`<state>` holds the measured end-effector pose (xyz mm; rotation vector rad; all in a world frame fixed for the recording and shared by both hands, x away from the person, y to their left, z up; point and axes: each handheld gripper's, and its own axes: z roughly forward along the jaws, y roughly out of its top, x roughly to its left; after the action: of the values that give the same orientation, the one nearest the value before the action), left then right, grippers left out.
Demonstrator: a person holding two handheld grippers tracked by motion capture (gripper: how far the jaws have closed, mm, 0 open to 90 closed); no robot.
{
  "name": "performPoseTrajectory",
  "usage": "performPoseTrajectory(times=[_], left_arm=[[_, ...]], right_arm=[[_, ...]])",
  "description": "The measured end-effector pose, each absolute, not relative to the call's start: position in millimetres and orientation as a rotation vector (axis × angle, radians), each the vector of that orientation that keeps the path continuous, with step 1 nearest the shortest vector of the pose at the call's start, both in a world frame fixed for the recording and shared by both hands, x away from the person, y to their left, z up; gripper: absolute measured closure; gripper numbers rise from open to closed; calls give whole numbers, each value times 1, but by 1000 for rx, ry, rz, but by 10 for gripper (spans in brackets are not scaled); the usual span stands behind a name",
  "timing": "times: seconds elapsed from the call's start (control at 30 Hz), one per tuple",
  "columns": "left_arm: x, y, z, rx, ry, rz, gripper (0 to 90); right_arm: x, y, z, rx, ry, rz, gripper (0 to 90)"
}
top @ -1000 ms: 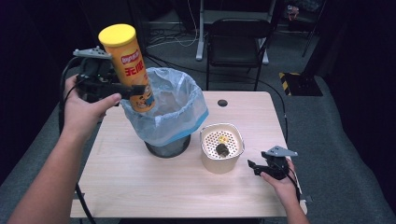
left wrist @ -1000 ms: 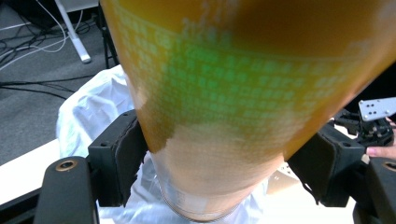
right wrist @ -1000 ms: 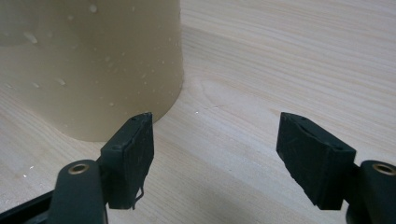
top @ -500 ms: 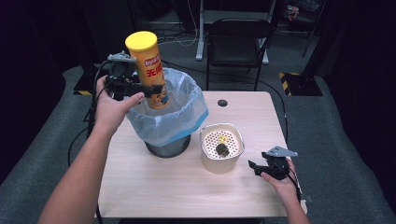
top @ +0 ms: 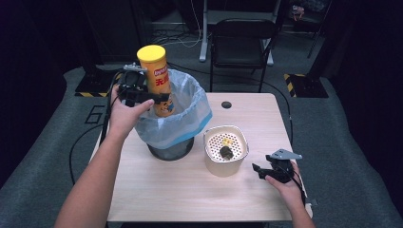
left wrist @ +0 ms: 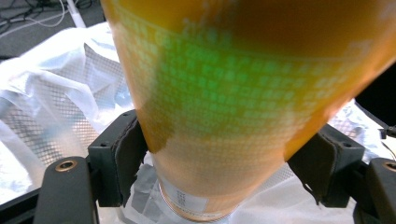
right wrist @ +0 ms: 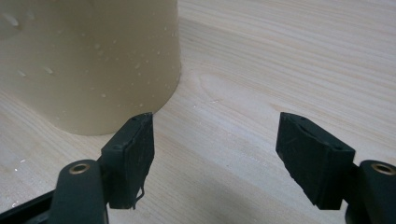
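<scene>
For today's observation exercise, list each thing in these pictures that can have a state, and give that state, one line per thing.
Chip can: upright, lid on, held with its lower end in the bin's mouth.
Left gripper: shut on the chip can.
Right gripper: open, holding nothing, low over the table.
Bin: upright, lined with a bag.
Strainer tub: upright, scraps inside.
Chair: unoccupied.

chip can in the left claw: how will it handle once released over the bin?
The chip can is a tall, narrow tube, so it probably tips if stood upright. Round walls suggest it rolls on its side. The left claw pinches it without visible denting, so likely stiff; the glossy wrap may slip.
</scene>
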<state>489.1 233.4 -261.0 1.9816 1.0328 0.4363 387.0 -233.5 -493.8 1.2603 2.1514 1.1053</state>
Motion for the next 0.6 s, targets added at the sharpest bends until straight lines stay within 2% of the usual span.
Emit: performPoseTrajectory(times=[0.27,0.5,0.6], left_arm=[[498,225,-271,2053,1076,410,236],[498,224,-272,2037,1119,371,219],[497,226,-271,2028,1103,393,216]], right_arm=[[387,-235,-494,1238,2160,1110,276],[387,-236,-493,1251,2151,1116,276],[387,-237,-493,1243,2156,1115,276]])
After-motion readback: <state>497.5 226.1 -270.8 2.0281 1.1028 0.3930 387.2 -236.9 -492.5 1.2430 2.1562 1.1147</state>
